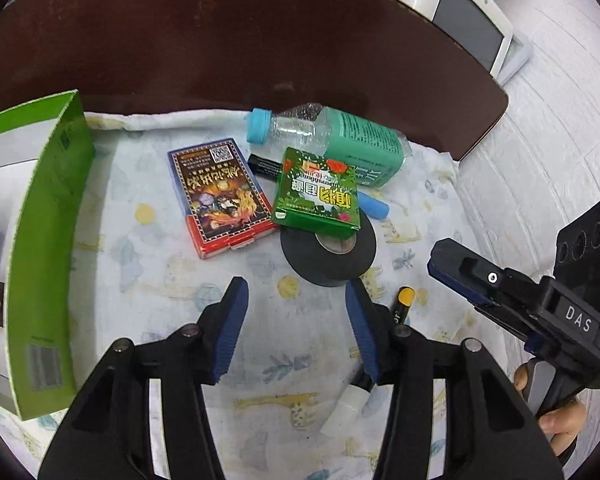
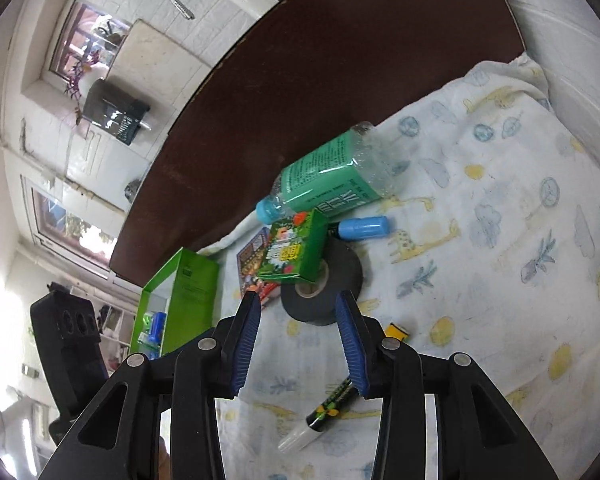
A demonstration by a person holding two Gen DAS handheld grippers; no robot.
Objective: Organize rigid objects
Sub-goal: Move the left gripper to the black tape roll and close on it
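Hovering empty and parted, both tongs, round black tape roll, glossy green carton.

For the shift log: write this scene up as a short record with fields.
surface: patterned cloth over a brown table
container: green box, open, at the cloth's edge
pile: small green box resting on a black tape roll and leaning toward a bottle lying on its side
beside pile: card pack, flat
near grippers: marker pen lying on the cloth
left gripper: open, empty
right gripper: open, empty
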